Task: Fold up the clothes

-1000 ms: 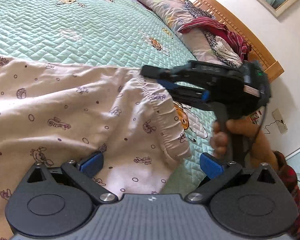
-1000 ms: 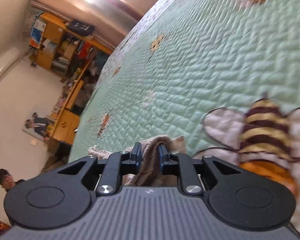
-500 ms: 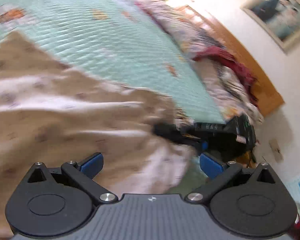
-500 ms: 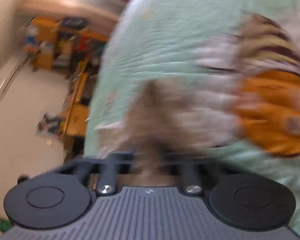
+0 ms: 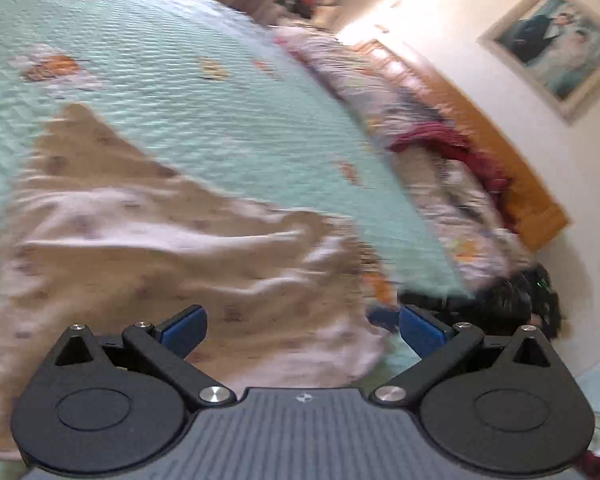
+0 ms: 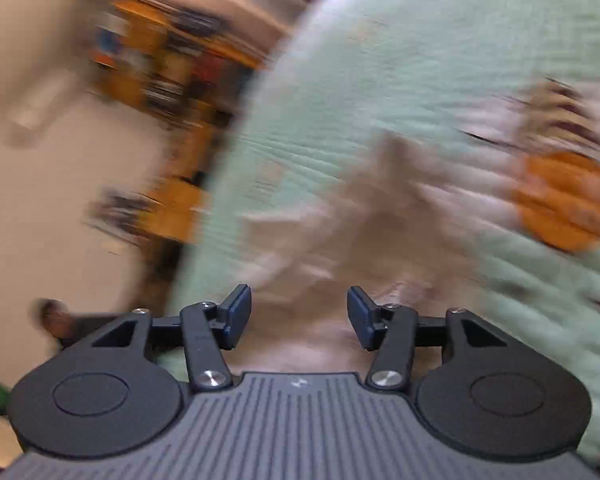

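Now that the right gripper (image 6: 299, 312) has just let its jaws spread, the cloth (image 6: 364, 220) it was pinching a second ago lies loose between the pads, nothing clamped. The left gripper (image 5: 302, 330) hangs wide open too, low in its frame, over the same cloth (image 5: 148, 248), which is spread on the green quilt (image 5: 188, 92) across the lower left. Everything's blurry. My guess: that fold got dropped in place, so next up is a fresh grab for another fold.
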{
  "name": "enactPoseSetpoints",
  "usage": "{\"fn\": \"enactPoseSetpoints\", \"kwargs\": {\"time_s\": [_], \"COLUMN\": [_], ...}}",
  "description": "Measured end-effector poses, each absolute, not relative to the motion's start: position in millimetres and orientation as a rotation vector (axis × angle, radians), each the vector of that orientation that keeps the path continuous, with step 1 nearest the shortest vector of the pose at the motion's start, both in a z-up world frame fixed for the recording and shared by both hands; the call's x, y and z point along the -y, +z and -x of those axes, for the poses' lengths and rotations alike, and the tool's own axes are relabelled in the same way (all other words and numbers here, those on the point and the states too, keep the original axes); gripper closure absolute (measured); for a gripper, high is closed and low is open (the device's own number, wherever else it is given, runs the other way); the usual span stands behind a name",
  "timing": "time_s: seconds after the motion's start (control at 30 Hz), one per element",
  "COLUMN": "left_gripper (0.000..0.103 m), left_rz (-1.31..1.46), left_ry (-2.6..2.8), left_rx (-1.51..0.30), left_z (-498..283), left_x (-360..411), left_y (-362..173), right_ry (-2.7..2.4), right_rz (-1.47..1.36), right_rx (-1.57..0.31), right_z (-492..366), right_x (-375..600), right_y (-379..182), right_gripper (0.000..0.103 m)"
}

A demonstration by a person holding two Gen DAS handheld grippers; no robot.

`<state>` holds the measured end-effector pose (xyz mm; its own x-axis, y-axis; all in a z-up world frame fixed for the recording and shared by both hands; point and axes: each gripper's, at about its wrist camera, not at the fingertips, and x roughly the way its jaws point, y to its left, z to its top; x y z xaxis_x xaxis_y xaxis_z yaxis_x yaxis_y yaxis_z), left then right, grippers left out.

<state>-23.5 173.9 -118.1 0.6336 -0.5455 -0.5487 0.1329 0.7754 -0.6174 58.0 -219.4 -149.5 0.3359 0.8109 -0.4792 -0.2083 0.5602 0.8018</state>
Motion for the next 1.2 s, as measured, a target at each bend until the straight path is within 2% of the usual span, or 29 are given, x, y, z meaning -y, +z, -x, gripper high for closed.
{"fn": "enactPoseSetpoints", "kwargs": {"time_s": [0.03, 0.07, 0.1, 0.17, 0.2, 0.23, 0.33, 0.43, 0.47, 0.5, 0.53, 0.6, 0.67, 0.73, 0.8, 1.0, 1.2], "left_gripper": [0.001, 0.001, 0.002, 0.002, 0.002, 0.001, 0.001, 0.001, 0.001, 0.001, 0.001, 0.001, 0.001, 0.001, 0.001, 0.001, 0.001], "left_rz": [0.584, 0.599, 0.611, 0.607, 0.603, 0.600, 0.583, 0.592, 0.602, 0.614, 0.626, 0.647, 0.674, 0.717, 0.748, 0.700, 0.726], "left_ry": [-0.384, -0.359, -0.353, -0.353, -0.353, -0.353, -0.350, -0.331, -0.326, -0.321, -0.316, -0.320, -0.335, -0.366, -0.377, -0.293, -0.248], "left_rx": [-0.810, -0.823, -0.824, -0.815, -0.811, -0.807, -0.790, -0.781, -0.780, -0.781, -0.781, -0.771, -0.752, -0.705, -0.662, -0.715, -0.741], "left_z": [24.2, 25.4, 27.7, 29.8, 30.8, 31.7, 32.5, 35.5, 36.5, 37.5, 38.5, 42.3, 46.8, 51.9, 54.9, 58.7, 72.0], "left_x": [-180.6, -186.8, -191.7, -194.0, -194.8, -195.5, -197.2, -202.8, -205.4, -208.1, -210.9, -214.4, -218.2, -224.6, -231.0, -233.6, -232.5], "left_y": [-124.2, -130.4, -134.6, -132.2, -130.4, -128.6, -122.6, -122.1, -123.2, -124.6, -125.9, -121.8, -115.3, -104.8, -95.7, -109.9, -137.5], "right_ry": [0.695, 0.673, 0.658, 0.676, 0.693, 0.710, 0.775, 0.792, 0.744, 0.694, 0.677, 0.664, 0.666, 0.694, 0.726, 0.817, 0.997], "right_rz": [-0.725, -0.800, -0.868, -0.940, -0.946, -0.948, -0.946, -0.891, -0.841, -0.816, -0.854, -0.898, -0.914, -0.900, -0.906, -0.791, -0.475], "right_rx": [-1.040, -1.045, -1.046, -1.001, -0.972, -0.948, -0.909, -0.965, -1.016, -1.050, -1.049, -1.038, -1.022, -0.989, -0.952, -0.908, -0.909], "right_z": [-57.6, -56.6, -55.3, -49.8, -46.1, -43.6, -39.8, -33.1, -30.4, -28.7, -27.6, -26.5, -26.0, -28.0, -31.6, -62.2, -81.6], "right_x": [227.8, 238.3, 247.2, 254.9, 257.1, 256.4, 245.6, 242.5, 242.0, 243.6, 247.4, 250.5, 250.1, 244.4, 238.9, 194.2, 88.8], "right_y": [-162.0, -171.6, -178.5, -171.7, -163.5, -155.7, -138.8, -148.1, -159.8, -170.5, -177.3, -178.7, -172.0, -157.0, -142.8, -111.9, -81.4], "right_gripper": [0.084, 0.091, 0.090, 0.077, 0.065, 0.059, 0.055, 0.050, 0.051, 0.075, 0.085, 0.082, 0.072, 0.053, 0.046, 0.040, 0.037]}}
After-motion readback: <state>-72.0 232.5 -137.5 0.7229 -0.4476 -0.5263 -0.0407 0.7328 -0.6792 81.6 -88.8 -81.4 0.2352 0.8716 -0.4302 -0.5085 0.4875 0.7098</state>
